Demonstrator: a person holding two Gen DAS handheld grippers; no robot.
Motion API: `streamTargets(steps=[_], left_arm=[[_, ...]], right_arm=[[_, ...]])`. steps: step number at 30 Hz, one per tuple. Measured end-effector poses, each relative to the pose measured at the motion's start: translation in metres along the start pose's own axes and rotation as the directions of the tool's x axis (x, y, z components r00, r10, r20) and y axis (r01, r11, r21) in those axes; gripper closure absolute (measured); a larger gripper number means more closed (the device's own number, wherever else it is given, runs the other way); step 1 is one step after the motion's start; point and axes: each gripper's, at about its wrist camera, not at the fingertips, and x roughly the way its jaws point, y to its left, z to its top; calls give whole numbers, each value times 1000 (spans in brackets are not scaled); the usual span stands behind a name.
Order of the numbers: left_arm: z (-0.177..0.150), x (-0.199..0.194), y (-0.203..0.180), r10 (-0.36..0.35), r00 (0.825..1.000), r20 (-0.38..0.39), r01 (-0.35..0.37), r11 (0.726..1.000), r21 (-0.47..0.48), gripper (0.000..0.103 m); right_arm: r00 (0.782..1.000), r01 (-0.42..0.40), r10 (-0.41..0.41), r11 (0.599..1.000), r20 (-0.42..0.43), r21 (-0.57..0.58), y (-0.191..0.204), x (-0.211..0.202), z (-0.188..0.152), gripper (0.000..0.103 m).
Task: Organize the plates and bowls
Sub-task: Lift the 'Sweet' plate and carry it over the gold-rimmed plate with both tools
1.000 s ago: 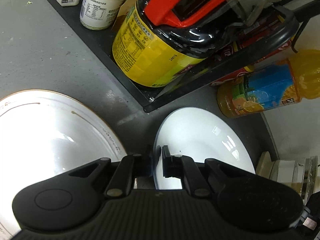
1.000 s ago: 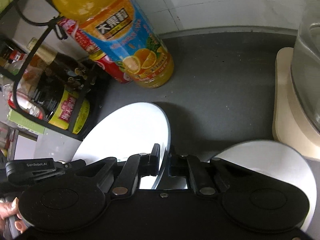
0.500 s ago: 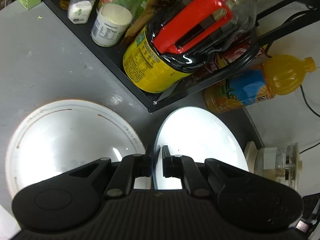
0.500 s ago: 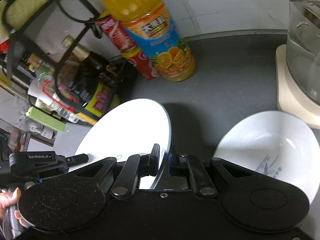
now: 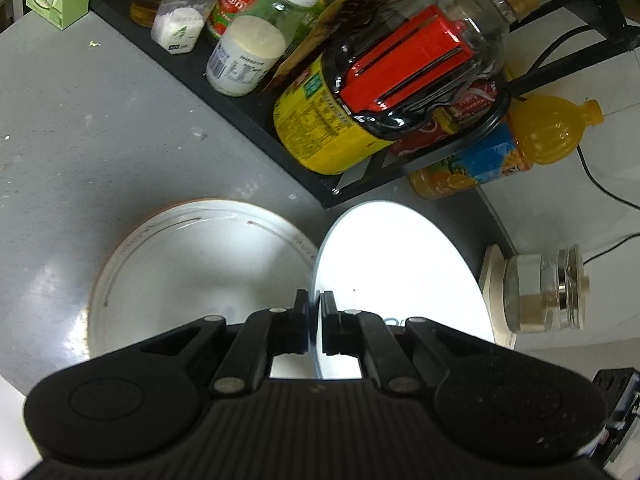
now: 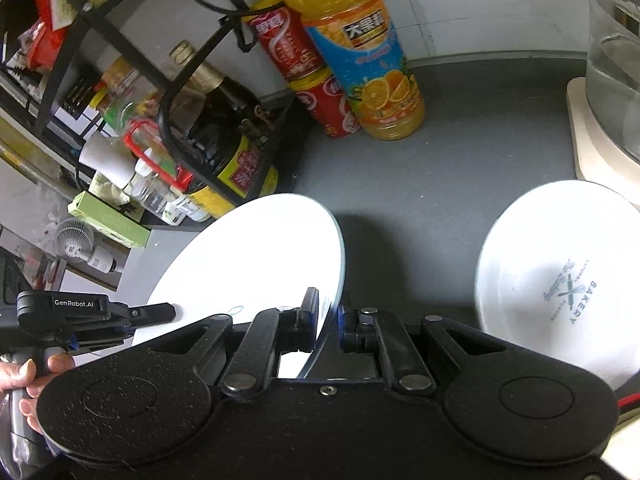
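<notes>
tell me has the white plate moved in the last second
Yes. The white plate, held by both tools, has risen away from the orange juice bottle on the counter.

Dim pics, plate blown out w/ glare, fisheye edges.

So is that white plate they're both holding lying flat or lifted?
Lifted and tilted: both grippers clamp the white plate's rim, its shadow falling on the counter.
</notes>
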Motion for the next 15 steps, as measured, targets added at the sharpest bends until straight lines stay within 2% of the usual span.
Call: streamTargets(steps=[7, 15], left_arm=[[2, -4, 26, -19, 999, -49, 18, 1000, -7, 100], [12, -6, 58, -87, 990, -115, 85, 996, -16, 100]], right_arm=[[1000, 4, -4, 1000, -8, 10, 15, 5, -19, 94], [1000, -3, 3, 999, 0, 42, 26, 13, -37, 94]])
